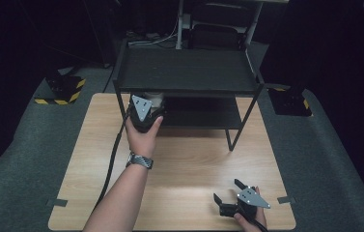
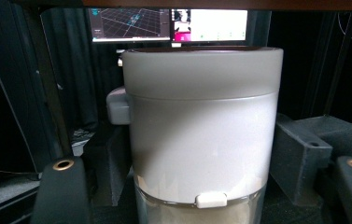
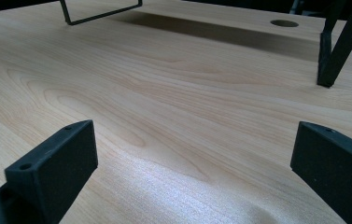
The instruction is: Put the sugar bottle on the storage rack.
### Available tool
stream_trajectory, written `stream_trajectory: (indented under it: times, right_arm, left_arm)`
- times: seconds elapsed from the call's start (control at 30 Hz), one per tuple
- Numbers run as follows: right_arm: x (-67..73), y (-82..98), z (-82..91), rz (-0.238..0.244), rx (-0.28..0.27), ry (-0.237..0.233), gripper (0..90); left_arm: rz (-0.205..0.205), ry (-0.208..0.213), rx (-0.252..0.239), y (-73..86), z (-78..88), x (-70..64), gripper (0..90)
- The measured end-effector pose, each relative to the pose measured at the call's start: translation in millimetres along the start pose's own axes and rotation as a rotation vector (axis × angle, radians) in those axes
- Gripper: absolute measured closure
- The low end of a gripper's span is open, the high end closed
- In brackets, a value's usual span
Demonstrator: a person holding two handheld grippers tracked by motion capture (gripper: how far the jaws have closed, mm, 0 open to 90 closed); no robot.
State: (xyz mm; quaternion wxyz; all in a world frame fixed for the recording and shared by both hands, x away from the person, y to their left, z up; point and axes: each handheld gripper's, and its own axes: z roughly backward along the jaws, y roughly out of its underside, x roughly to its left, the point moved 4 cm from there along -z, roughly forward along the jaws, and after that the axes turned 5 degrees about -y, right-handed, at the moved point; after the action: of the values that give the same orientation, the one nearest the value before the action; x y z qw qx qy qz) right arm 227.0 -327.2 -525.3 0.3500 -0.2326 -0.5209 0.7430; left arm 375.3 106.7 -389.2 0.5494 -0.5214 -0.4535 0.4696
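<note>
The jaws of the left gripper (image 1: 146,107) cannot be judged from the high view, where a hand (image 1: 143,137) pushes it under the top of a black two-tier shelf (image 1: 187,72) standing at the far side of the wooden table (image 1: 189,169), up against a pale canister (image 1: 154,98) at the shelf's left end; the right gripper (image 1: 229,192) rests near the table's front right corner, jaws released and holding nothing. In the left gripper view, the jaws stand wide on either side of the white canister (image 2: 201,135), which has a broad lid, a clear lower band and a small tab at the front; whether they touch it is not clear. This looks like the reach before a grasp, so the next move likely calls for closing squarely on the canister body. In the right gripper view, the spread jaws hover low over bare light wood, a shelf leg (image 3: 334,51) beyond. The room around is dark, with lit monitors (image 2: 169,23) behind.
</note>
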Motion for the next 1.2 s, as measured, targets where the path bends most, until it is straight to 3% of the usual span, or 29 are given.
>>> stream_trajectory:
  times: [0.33, 0.53, 0.7, 0.83, 1.2]
  right_arm:
    - [0.2, 0.0, -0.2, 0.004, 0.000, 0.000, 0.1]
    - [0.2, -0.1, -0.2, 0.008, 0.002, 0.000, 0.1]
    - [0.4, -0.3, -0.4, 0.005, 0.002, 0.001, 0.1]
    - [0.6, -0.3, -0.4, 0.005, 0.002, 0.001, 0.1]
    - [1.3, -0.5, -0.8, 0.009, 0.005, 0.005, 0.1]
  left_arm:
    - [0.006, 0.013, 0.015, -1.2, 1.1, 1.8, 27.9]
    - [0.026, 0.024, 0.025, -3.4, 4.3, 2.2, 14.4]
    - [0.018, 0.025, 0.014, -3.7, 9.6, 0.8, 4.2]
    - [0.001, 0.039, -0.004, -3.6, 19.5, 0.4, 0.9]
    - [0.007, 0.078, -0.039, 6.5, 50.2, 6.7, 0.7]
